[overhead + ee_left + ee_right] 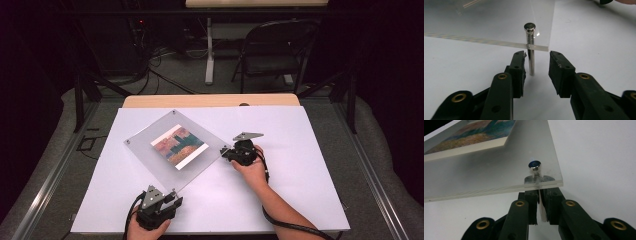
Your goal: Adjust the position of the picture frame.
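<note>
Right hand-held gripper (539, 206) is clamped on the standoff leg (541, 212) under the frame's (172, 150) right corner; in the right gripper view the jaws pinch the post just below the acrylic, bolt head (534, 165) showing on top. Left hand-held gripper (537, 66) is open, jaws either side of the near-corner leg (531, 61) without touching it, cap (530, 26) above the panel. Frame is a clear square panel with a picture (179, 145) sandwiched in it, sitting rotated diamond-wise on its legs left of centre on the white surface (300, 190), nearer the far-left corner than the right edge. My read on the risks: only one leg is held, so any pull or twist from the right side could pivot the whole frame on the other legs and skate it across the surface. If the left closes off-centre, it could knock the leg sideways. Thin polished posts may slip in the pads. Lifting one corner alone could lever on the acrylic at the bolt hole.
</note>
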Motion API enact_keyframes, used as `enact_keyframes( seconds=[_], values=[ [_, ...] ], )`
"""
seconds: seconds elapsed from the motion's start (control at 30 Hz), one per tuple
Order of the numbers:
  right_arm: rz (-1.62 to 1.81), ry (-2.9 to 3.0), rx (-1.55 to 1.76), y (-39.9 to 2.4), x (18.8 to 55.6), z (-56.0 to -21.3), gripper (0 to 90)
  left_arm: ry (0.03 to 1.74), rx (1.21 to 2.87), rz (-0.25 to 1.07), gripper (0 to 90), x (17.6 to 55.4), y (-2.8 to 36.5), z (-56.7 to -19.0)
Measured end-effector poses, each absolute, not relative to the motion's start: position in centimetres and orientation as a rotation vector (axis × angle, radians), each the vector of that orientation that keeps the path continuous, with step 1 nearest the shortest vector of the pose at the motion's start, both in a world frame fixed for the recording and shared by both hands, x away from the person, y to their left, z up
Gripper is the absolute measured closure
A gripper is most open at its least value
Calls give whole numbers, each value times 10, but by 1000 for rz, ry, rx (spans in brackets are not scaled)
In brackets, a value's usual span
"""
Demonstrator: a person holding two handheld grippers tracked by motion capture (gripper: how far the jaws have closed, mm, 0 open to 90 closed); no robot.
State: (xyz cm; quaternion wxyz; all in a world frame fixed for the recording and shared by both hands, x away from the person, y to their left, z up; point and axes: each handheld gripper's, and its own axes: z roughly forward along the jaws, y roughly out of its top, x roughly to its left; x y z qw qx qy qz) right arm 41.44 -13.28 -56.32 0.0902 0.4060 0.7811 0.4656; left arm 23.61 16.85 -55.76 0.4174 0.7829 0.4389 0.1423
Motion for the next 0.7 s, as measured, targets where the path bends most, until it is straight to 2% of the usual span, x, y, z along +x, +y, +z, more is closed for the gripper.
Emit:
enact_keyframes(
  seconds=[0.47,0.7],
  values=[
    [1381,2318,1202,-133,414,-563,822,1148,1885,351,843,245,167,-562],
    [1371,2320,1196,-132,414,-563,825,1150,1870,327,850,246,168,-562]
  ],
)
